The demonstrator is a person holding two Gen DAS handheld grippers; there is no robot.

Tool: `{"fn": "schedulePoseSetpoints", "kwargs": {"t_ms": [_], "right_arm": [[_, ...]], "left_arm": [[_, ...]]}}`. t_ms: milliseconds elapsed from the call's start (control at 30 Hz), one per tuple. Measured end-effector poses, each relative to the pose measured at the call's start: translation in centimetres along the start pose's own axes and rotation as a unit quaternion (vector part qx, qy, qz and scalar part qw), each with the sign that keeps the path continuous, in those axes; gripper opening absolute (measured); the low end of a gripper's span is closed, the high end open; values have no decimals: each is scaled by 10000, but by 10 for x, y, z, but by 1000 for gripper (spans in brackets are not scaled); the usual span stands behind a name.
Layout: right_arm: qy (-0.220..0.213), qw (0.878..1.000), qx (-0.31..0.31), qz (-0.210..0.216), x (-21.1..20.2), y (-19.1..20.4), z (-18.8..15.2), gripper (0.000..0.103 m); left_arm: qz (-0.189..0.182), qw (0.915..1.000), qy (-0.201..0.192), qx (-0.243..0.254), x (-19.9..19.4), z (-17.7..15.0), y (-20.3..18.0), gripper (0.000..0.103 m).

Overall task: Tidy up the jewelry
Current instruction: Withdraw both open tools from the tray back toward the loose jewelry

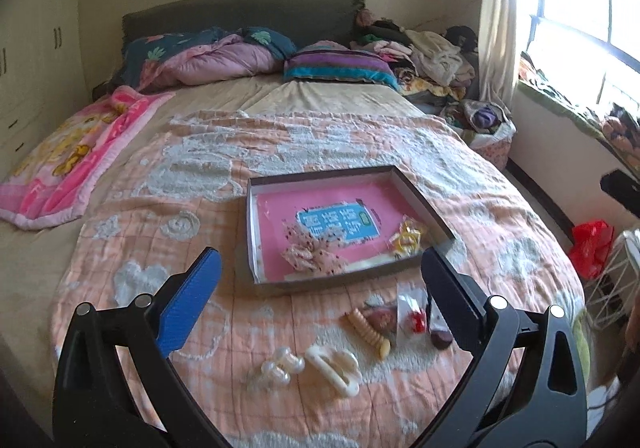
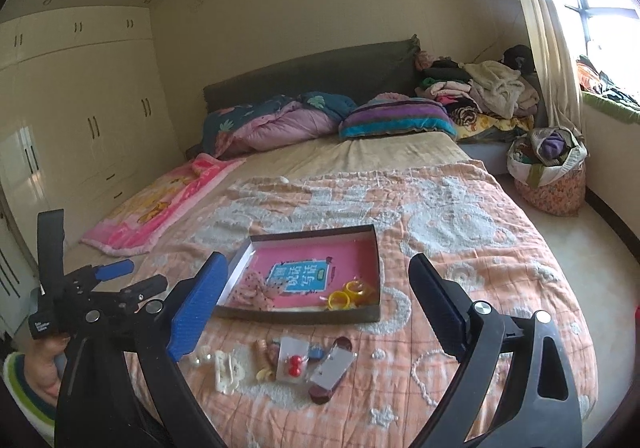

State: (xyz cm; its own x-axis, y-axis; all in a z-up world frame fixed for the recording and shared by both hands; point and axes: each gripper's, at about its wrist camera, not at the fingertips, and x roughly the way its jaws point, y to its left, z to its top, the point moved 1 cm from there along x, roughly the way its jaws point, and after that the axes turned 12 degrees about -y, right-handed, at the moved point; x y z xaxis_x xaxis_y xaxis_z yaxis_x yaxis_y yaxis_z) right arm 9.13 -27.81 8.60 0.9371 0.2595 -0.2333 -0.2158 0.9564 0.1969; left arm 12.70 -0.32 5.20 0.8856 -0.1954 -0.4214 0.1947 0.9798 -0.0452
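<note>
Jewelry waiting on the bed

Both hand-held grippers, left (image 1: 320,280) and right (image 2: 318,302), are hanging wide open, holding nothing. Jewelry (image 1: 370,328) is lying on the bed (image 1: 160,187) beside the box (image 1: 251,232). Only the right view is showing the left one (image 2: 132,276) from outside.

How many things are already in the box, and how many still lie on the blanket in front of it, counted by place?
In the box: 2 (polka-dot fabric bow, bunch of yellow rings).
On the blanket: 6 (clear bead piece, cream hair claw, beaded clip, packet with red beads, dark clip on a card, brownish piece).
Total: 8, small overlapping pieces uncertain.
</note>
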Motion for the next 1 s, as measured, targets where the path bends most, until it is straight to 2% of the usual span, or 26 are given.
{"fn": "schedulePoseSetpoints", "kwargs": {"t_ms": [333, 700, 1000], "right_arm": [[196, 9997, -168, 52, -16, 8, -21, 91], [423, 9987, -262, 109, -14, 14, -43, 91], [900, 9945, -418, 335, 6, 24, -73, 91]], "left_arm": [[-48, 9997, 141, 180, -21, -27, -8, 94], [-97, 9995, 283, 56, -25, -49, -7, 94], [-262, 9972, 671, 224, -14, -80, -17, 94]]}}
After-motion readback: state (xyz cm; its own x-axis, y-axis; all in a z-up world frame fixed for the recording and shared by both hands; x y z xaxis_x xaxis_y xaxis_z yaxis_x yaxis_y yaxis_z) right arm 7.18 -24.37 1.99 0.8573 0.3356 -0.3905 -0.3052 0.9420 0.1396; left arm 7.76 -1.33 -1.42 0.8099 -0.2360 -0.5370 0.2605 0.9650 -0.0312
